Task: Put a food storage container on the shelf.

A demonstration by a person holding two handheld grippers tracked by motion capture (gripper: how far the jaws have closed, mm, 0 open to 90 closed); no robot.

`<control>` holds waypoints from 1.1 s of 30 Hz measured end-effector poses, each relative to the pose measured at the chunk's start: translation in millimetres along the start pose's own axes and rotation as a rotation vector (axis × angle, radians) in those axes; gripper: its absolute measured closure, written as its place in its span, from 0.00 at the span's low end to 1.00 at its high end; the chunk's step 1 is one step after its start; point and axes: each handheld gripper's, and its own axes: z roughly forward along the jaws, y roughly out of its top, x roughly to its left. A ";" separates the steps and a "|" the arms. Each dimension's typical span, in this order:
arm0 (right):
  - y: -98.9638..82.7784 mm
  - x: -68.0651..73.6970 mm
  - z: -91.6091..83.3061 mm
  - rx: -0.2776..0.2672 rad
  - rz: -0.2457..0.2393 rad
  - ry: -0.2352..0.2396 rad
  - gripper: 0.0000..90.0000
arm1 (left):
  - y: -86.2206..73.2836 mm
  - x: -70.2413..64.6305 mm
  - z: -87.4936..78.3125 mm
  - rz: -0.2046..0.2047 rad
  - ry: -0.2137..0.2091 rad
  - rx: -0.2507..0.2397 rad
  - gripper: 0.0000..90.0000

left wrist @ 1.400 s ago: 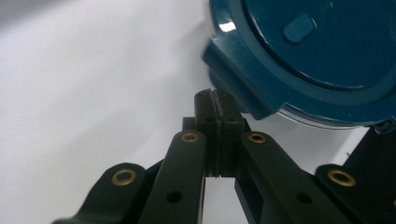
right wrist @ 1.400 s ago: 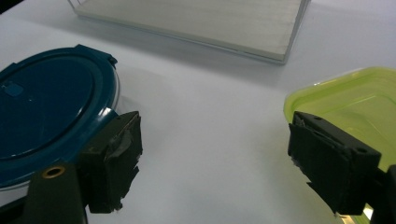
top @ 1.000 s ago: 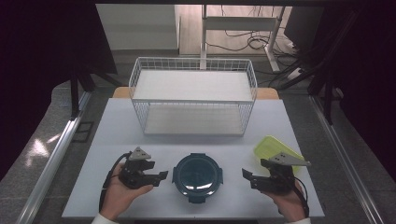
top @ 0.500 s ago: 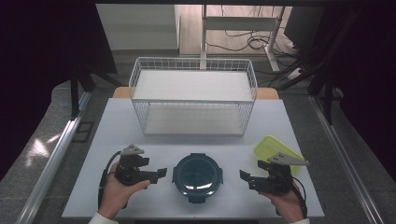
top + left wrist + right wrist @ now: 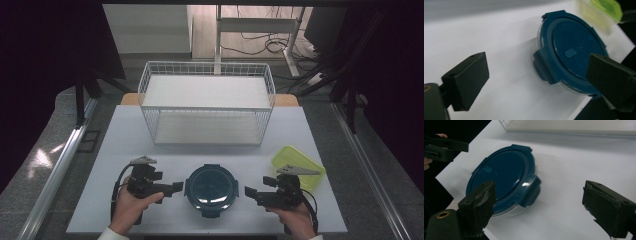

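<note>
The round clear container with a dark blue clip lid (image 5: 211,183) sits between the left claw (image 5: 176,188) and right claw (image 5: 248,191) (both just opened wide, gripping nothing) on the white counter (image 5: 125,145).

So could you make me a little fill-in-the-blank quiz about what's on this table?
1. The round container between the two grippers has a dark ____ lid.
2. The wire basket at the far side of the table is ____ in colour.
3. The yellow-green lid lies beside the ____ gripper.
4. The jaws of the left gripper are ____, gripping nothing.

Missing words: blue; white; right; open
</note>
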 end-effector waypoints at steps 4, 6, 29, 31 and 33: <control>7.2 8.9 13.5 0.034 0.016 0.022 0.11 | 3.4 0.1 6.6 -0.022 -0.048 0.032 0.04; 11.8 12.0 19.1 0.054 0.017 0.026 0.11 | 7.2 -0.2 9.7 -0.027 -0.057 0.039 0.04; -0.1 5.6 67.6 0.154 0.167 0.109 0.07 | 2.2 7.1 41.6 -0.098 -0.160 0.086 0.06; -2.1 5.5 70.7 0.165 0.182 0.121 0.07 | 1.4 7.7 44.6 -0.100 -0.169 0.094 0.06; -3.9 5.9 74.1 0.177 0.188 0.123 0.07 | 0.4 8.7 47.4 -0.108 -0.188 0.099 0.06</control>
